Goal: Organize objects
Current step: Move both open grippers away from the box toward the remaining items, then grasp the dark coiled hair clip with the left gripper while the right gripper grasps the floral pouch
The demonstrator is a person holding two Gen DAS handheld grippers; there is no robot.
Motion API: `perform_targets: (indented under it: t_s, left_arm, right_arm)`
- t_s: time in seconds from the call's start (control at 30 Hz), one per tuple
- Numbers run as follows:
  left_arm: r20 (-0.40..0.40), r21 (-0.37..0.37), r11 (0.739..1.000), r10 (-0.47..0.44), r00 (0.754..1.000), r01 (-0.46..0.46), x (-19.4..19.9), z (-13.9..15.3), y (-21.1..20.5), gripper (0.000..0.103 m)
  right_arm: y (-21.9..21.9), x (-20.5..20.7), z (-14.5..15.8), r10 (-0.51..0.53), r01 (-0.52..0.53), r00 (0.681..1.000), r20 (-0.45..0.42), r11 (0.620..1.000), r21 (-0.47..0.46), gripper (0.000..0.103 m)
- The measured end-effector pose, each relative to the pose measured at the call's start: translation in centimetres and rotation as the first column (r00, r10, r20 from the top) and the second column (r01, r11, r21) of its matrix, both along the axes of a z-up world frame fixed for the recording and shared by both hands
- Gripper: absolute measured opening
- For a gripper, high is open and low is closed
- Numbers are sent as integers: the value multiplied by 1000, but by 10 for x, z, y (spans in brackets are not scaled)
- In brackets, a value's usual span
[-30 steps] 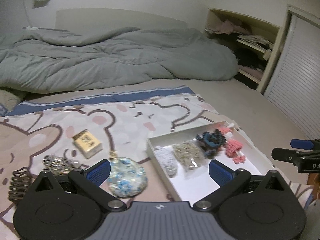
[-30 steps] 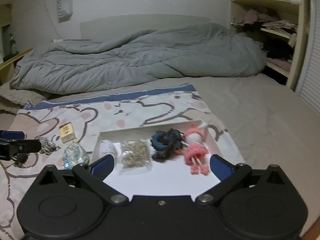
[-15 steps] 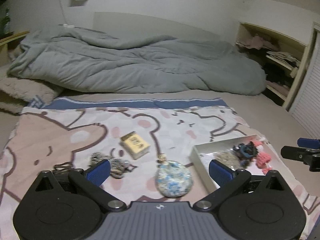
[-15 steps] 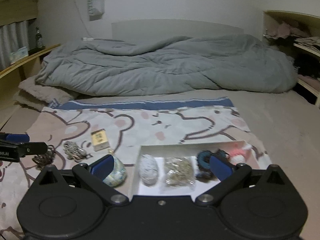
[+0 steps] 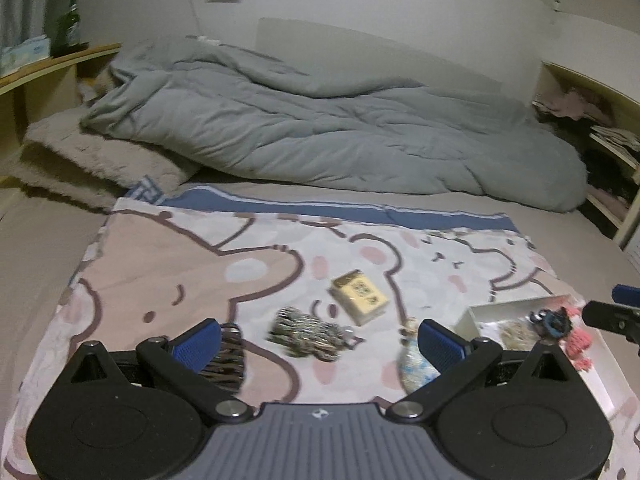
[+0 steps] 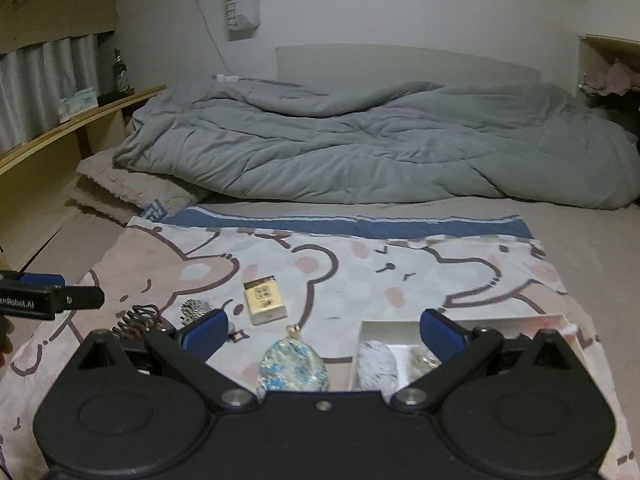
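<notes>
Both grippers hang over the near edge of the bear-print blanket (image 6: pixel 400 276), jaws spread wide and empty: the left gripper (image 5: pixel 318 338) above the silvery crumpled bundle (image 5: pixel 310 330), the right gripper (image 6: pixel 322 330) above the blue-speckled oval pouch (image 6: pixel 294 368). Toward the near right corner sits the shallow white box (image 6: pixel 460 326), partly filled. Farther in lies the small gold carton (image 6: pixel 265 299). The soft bedding could let a loose piece slip from a shallow pinch, I'd judge.

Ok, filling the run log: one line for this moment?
left gripper: open, empty | right gripper: open, empty | small yellow box: outside white tray
</notes>
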State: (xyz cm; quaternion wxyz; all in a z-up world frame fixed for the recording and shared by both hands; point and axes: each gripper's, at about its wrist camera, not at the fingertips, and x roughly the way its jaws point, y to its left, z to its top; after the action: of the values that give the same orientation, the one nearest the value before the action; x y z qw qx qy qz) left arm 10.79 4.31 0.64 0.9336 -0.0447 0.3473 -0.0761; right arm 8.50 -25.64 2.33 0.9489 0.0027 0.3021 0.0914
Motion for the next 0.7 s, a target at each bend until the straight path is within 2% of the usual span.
perform_targets:
  t_s: [0.2, 0.37, 0.7]
  left_arm:
    - [-40, 44, 997, 64, 997, -62, 22, -12, 24, 103]
    - [-98, 23, 993, 114, 989, -113, 42, -31, 43, 103]
    - [-195, 33, 987, 160, 968, -156, 79, -71, 61, 103]
  right_arm:
    - [20, 21, -6, 30, -30, 1000, -5, 1000, -6, 103]
    - [33, 42, -20, 42, -42, 999, -13, 999, -6, 103]
    - [48, 80, -75, 105, -106, 990, -94, 994, -12, 103]
